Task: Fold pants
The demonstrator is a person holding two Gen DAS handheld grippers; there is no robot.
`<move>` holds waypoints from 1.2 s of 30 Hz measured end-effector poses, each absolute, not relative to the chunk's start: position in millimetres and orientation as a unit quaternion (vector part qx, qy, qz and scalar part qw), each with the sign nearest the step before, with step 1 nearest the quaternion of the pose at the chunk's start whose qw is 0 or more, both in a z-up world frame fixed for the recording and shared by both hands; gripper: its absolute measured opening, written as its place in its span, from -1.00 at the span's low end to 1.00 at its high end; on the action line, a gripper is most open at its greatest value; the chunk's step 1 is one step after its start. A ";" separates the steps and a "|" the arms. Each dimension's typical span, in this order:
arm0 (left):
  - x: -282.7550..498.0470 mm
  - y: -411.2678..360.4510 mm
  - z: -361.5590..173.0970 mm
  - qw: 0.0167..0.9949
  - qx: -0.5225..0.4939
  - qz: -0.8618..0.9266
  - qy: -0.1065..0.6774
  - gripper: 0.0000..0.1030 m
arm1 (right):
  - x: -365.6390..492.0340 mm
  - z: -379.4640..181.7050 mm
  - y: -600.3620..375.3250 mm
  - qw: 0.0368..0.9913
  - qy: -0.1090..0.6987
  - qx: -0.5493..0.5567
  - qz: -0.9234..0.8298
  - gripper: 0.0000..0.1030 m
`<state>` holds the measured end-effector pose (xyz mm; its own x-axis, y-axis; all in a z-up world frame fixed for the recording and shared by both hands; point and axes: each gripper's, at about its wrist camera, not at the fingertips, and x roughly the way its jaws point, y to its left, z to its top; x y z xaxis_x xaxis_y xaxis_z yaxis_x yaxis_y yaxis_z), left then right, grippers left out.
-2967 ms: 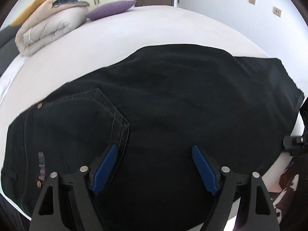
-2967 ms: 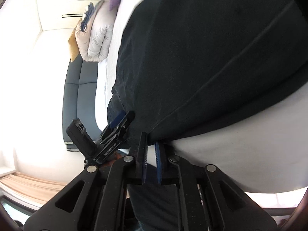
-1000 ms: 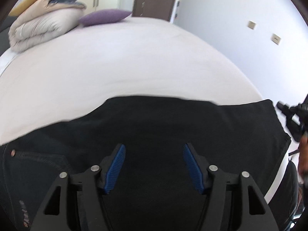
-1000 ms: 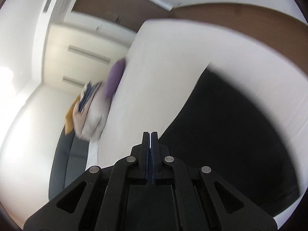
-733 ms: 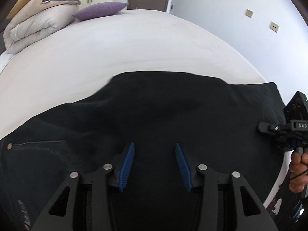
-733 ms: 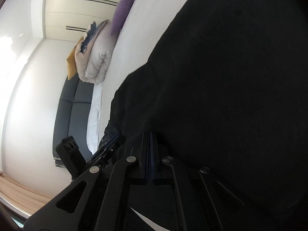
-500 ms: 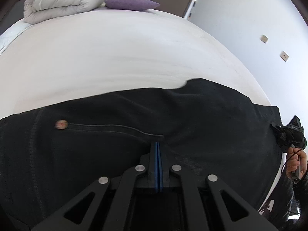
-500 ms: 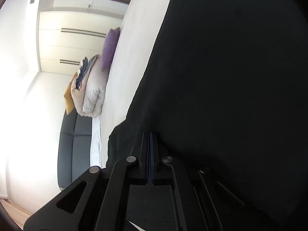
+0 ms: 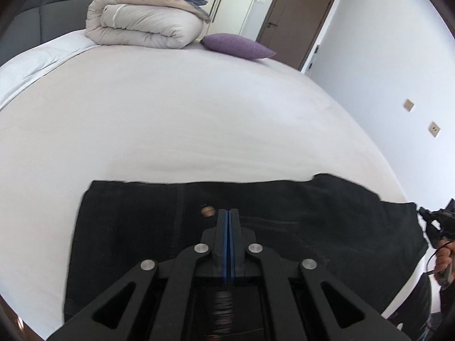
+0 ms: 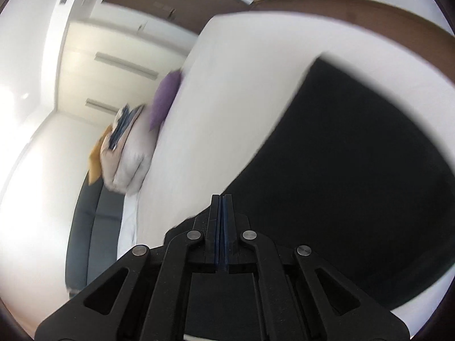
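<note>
A bedroom here, with one big white bed [image 9: 182,119] filling the view, white walls and a brown door [image 9: 295,20] at the far end. Over on the left at the head of the bed sits one rolled beige duvet [image 9: 142,25], and just beside it to the right, one purple cushion [image 9: 236,47].

Down on the near part of the bed lies the single pair of black pants [image 9: 327,227], spread flat, long axis running left to right across the left wrist view. The left end is a straight, squared-off edge; the right end reaches the bed's edge. One copper rivet [image 9: 207,210] shows on the denim, just left of the fingertips.

The left tongs [image 9: 228,221] are pressed fully together, blue pads meeting with no gap, tips right down over the pants; whether cloth is pinched between them, I can't tell.

At the far right, the other tool peeks in at the pants' end, a hand [image 9: 443,258] gripping it.

Right wrist view, blurred: the right tongs [image 10: 222,207] are squeezed together too, at the edge of the black cloth [image 10: 355,170]; a grip on it can't be made out.
</note>
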<state>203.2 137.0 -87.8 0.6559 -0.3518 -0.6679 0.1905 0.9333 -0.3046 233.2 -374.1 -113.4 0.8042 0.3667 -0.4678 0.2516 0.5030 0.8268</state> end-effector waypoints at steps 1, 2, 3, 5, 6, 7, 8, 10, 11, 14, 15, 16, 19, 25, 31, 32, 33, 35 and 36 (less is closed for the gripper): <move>204.3 119.3 -83.1 0.902 -0.107 -0.168 0.384 -1.00 | 256.0 -113.4 -340.3 0.805 0.330 0.488 0.076 -1.00; 204.0 103.0 -79.8 0.895 -0.122 -0.196 0.381 -1.00 | 282.0 -115.6 -308.2 0.798 0.350 0.478 0.110 -1.00; 205.4 86.9 -80.3 0.887 -0.133 -0.219 0.383 -1.00 | 305.3 -121.5 -273.8 0.785 0.374 0.472 0.145 -1.00; 210.2 53.0 -89.2 0.874 -0.130 -0.249 0.396 -1.00 | 345.4 -133.1 -194.1 0.759 0.415 0.463 0.195 -1.00; 215.1 39.6 -100.3 0.867 -0.126 -0.253 0.412 -1.00 | 363.2 -141.6 -167.0 0.749 0.433 0.454 0.214 -1.00; 220.6 33.3 -112.6 0.859 -0.127 -0.250 0.428 -1.00 | 380.0 -151.3 -143.2 0.739 0.452 0.443 0.229 -1.00; 227.7 32.6 -131.3 0.851 -0.132 -0.236 0.451 -1.00 | 403.1 -159.3 -103.0 0.736 0.468 0.434 0.227 -1.00; 233.9 39.5 -157.5 0.837 -0.163 -0.229 0.470 -0.91 | 410.2 -180.3 -94.0 0.730 0.485 0.438 0.199 -1.00; 234.4 52.5 -164.2 0.827 -0.204 -0.241 0.466 -0.90 | 417.5 -192.2 -104.0 0.724 0.476 0.460 0.191 -1.00; 237.0 62.7 -161.5 0.831 -0.203 -0.228 0.465 -0.90 | 408.1 -194.2 -170.9 0.741 0.421 0.500 0.151 -1.00; 237.9 63.8 -162.2 0.829 -0.205 -0.232 0.467 -0.90 | 401.7 -192.6 -196.4 0.744 0.400 0.519 0.133 -1.00; 237.9 65.7 -162.7 0.827 -0.207 -0.234 0.467 -0.90 | 390.4 -192.0 -228.1 0.743 0.381 0.539 0.113 -1.00; 238.9 61.6 -164.6 0.827 -0.210 -0.231 0.467 -0.90 | 341.4 -176.7 -327.4 0.761 0.311 0.568 0.035 -1.00; 236.5 51.2 -160.9 0.834 -0.201 -0.216 0.466 -0.91 | 212.2 -131.1 -428.5 0.805 0.249 0.519 -0.142 -0.94; 202.6 15.0 -124.5 0.856 -0.157 -0.222 0.439 -0.67 | 143.1 -107.9 -431.0 0.793 0.202 0.551 -0.165 -0.76; 196.6 -1.4 -117.7 0.855 -0.162 -0.240 0.431 -0.57 | 148.1 -101.6 -418.2 0.802 0.206 0.540 -0.150 -0.55; 192.3 -16.5 -113.8 0.853 -0.163 -0.252 0.427 -0.48 | 153.5 -97.5 -405.1 0.806 0.207 0.539 -0.131 -0.06; 183.4 -57.0 -107.9 0.845 -0.154 -0.289 0.423 -0.31 | 149.7 -98.5 -375.9 0.799 0.193 0.562 -0.089 0.66; 179.9 -74.6 -107.3 0.840 -0.147 -0.306 0.423 -0.31 | 135.3 -98.9 -365.9 0.796 0.186 0.572 -0.069 0.68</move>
<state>179.9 -74.6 -107.3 0.4543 -0.6385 -0.6212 0.3887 0.7695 -0.5067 135.3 -365.9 -98.9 0.9213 0.1032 -0.3748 0.3226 0.3352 0.8852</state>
